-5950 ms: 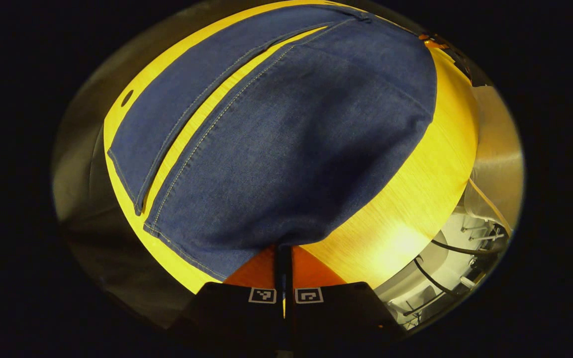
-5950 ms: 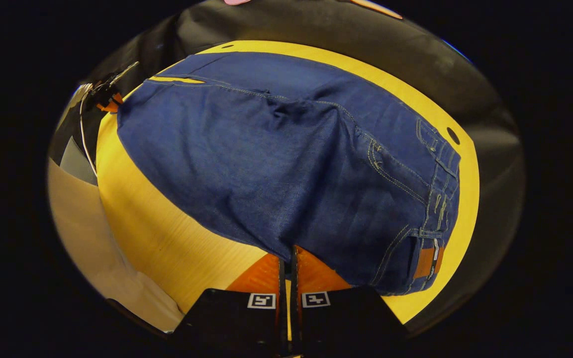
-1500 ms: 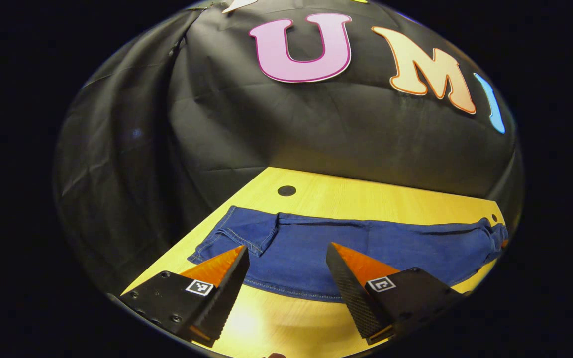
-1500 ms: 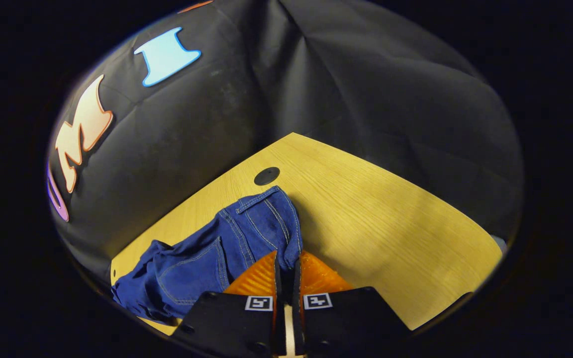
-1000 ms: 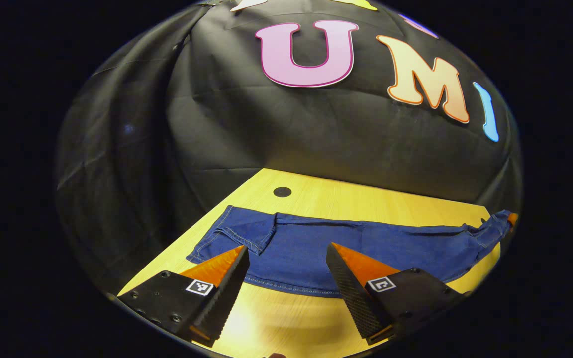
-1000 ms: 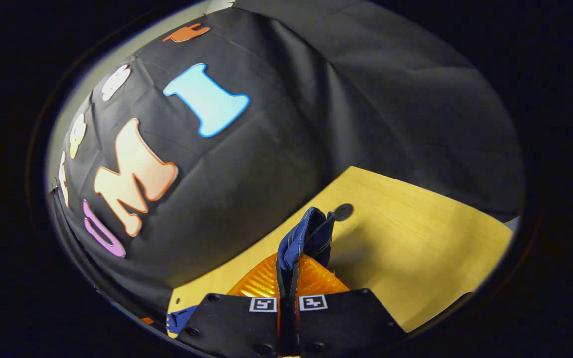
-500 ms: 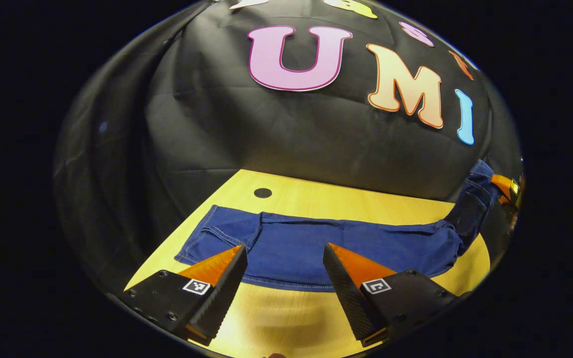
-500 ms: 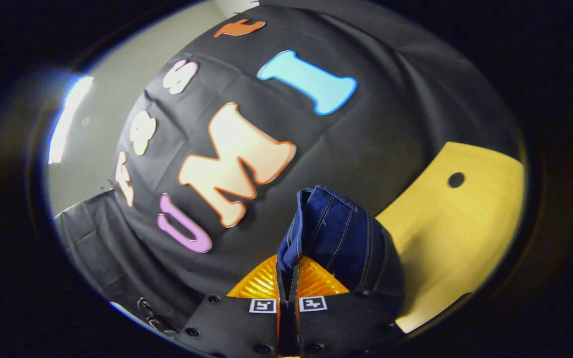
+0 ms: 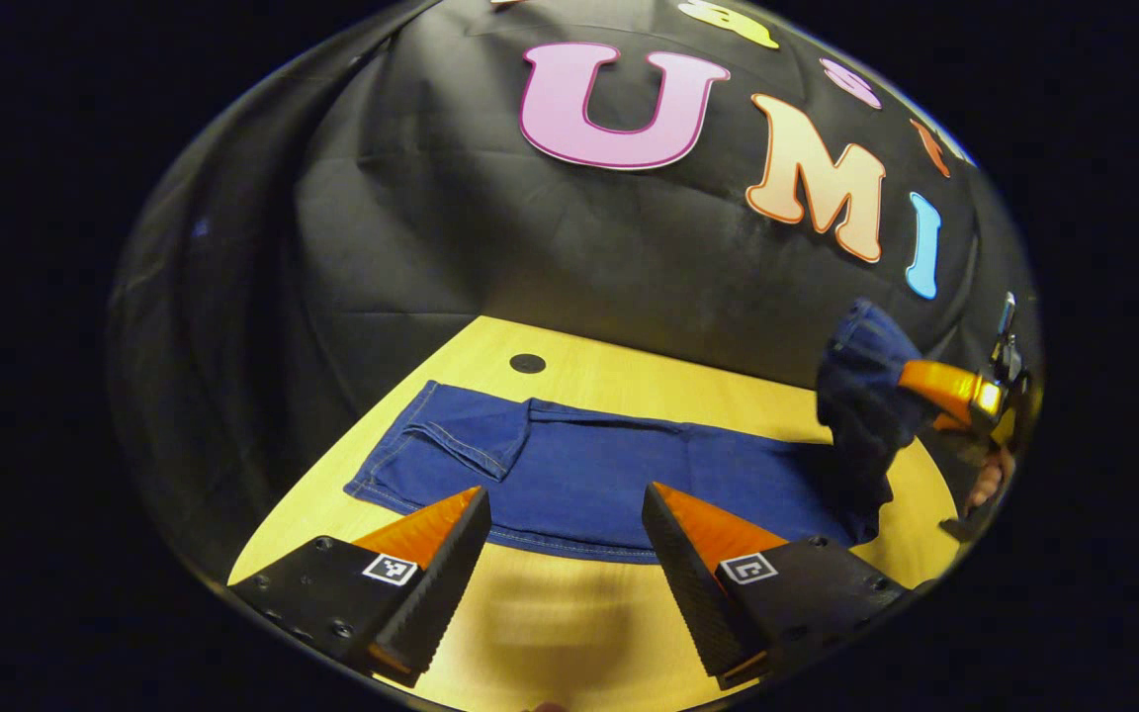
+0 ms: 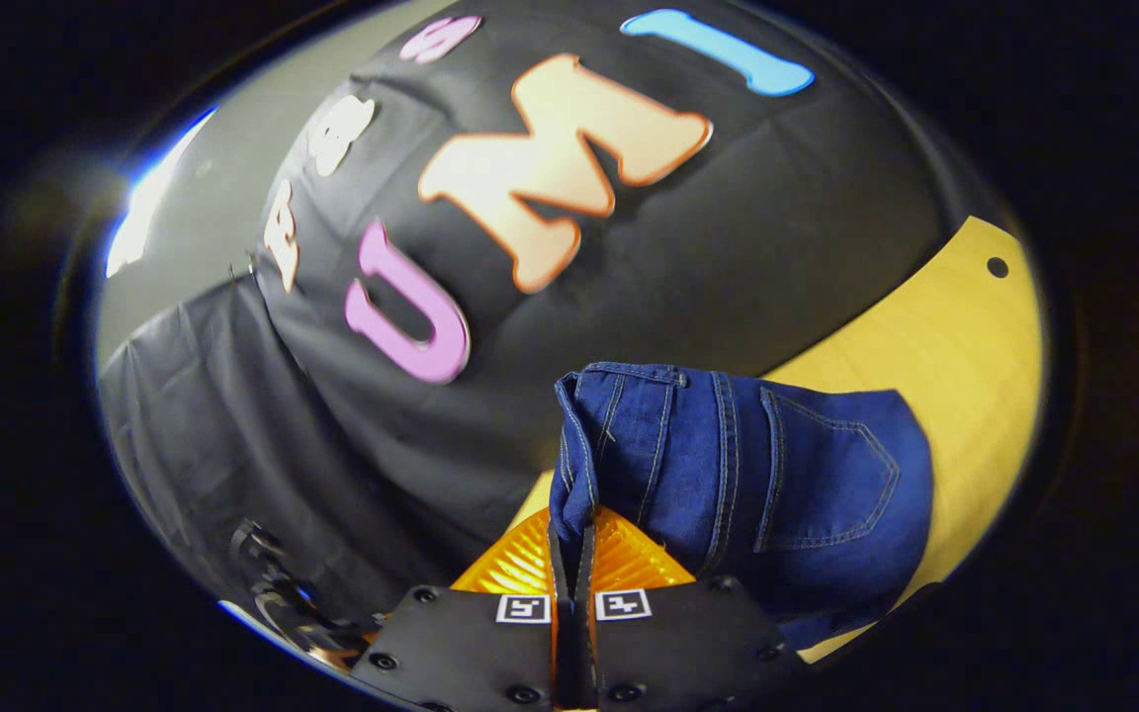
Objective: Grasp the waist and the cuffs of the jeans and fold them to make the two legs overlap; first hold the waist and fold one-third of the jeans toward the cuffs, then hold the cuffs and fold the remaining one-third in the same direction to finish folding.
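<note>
Blue jeans lie folded lengthwise on the yellow table, cuffs at the left with one corner flipped over. My left gripper hovers open above the near edge of the legs, nothing between its fingers. At the right, the waist is lifted off the table by my right gripper. In the right gripper view my right gripper is shut on the waistband edge, and the waist with a back pocket hangs to its right.
A round hole sits in the table behind the cuffs, and another hole near the far corner in the right gripper view. Black cloth walls close the back and sides. A hand shows at the right edge.
My right gripper has raised the waist higher and swung it leftward over the legs. The left gripper has stayed open over the legs' near edge.
</note>
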Tool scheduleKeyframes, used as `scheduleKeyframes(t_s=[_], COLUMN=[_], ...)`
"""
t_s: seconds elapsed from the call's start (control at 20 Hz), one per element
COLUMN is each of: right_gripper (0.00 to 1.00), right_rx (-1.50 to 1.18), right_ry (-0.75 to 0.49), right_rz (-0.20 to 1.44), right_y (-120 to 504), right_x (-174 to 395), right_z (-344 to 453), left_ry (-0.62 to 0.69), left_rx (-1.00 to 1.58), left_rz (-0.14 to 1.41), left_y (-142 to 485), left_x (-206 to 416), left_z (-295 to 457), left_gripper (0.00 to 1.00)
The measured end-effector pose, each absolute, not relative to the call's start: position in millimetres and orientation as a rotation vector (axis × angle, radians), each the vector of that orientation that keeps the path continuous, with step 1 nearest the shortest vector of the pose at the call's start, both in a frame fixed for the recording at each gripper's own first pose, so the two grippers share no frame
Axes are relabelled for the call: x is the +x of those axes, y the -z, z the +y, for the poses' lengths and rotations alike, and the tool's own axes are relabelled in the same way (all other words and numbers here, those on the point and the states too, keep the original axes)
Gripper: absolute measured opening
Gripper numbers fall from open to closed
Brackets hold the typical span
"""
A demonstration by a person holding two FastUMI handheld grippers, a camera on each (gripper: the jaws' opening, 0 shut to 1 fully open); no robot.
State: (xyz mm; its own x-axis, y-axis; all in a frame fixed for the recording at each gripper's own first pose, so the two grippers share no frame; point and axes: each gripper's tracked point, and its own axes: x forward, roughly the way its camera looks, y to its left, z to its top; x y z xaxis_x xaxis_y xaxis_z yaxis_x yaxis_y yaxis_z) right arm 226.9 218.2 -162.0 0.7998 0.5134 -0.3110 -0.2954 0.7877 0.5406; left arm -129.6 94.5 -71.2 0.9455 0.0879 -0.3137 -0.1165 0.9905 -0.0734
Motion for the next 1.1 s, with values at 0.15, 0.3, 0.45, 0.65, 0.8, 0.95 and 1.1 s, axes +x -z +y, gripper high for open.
scheduleKeyframes(t_s=[0.15, 0.3, 0.45, 0.65, 0.8, 0.95, 1.1], right_gripper=[0.02, 0.02, 0.08, 0.79, 0.98, 0.98, 0.98], right_rx=[0.393, 0.271, 0.227, 0.184, 0.136, 0.127, 0.089], right_ry=[-0.439, -0.43, -0.465, -0.532, -0.539, -0.513, -0.461], right_rz=[0.583, 0.625, 0.669, 0.684, 0.698, 0.697, 0.704], right_y=[224.6, 255.6, 262.5, 257.4, 248.4, 229.2, 206.1], right_x=[218.9, 217.4, 207.1, 189.1, 174.9, 168.5, 158.0], right_z=[246.1, 256.9, 267.2, 273.1, 261.0, 240.3, 206.4], left_ry=[-0.141, -0.203, -0.256, -0.274, -0.28, -0.269, -0.254], left_rx=[-0.123, -0.165, -0.173, -0.17, -0.152, -0.137, -0.139], left_rz=[0.295, 0.274, 0.288, 0.319, 0.348, 0.384, 0.42], left_y=[68.3, 71.7, 82.6, 102.0, 113.3, 124.8, 138.6], left_x=[-131.2, -132.0, -130.5, -118.8, -110.7, -96.1, -84.6], left_z=[122.2, 158.6, 192.7, 219.8, 234.8, 245.7, 250.5], left_gripper=[0.95, 0.95, 0.95, 0.96, 0.96, 0.96, 0.96])
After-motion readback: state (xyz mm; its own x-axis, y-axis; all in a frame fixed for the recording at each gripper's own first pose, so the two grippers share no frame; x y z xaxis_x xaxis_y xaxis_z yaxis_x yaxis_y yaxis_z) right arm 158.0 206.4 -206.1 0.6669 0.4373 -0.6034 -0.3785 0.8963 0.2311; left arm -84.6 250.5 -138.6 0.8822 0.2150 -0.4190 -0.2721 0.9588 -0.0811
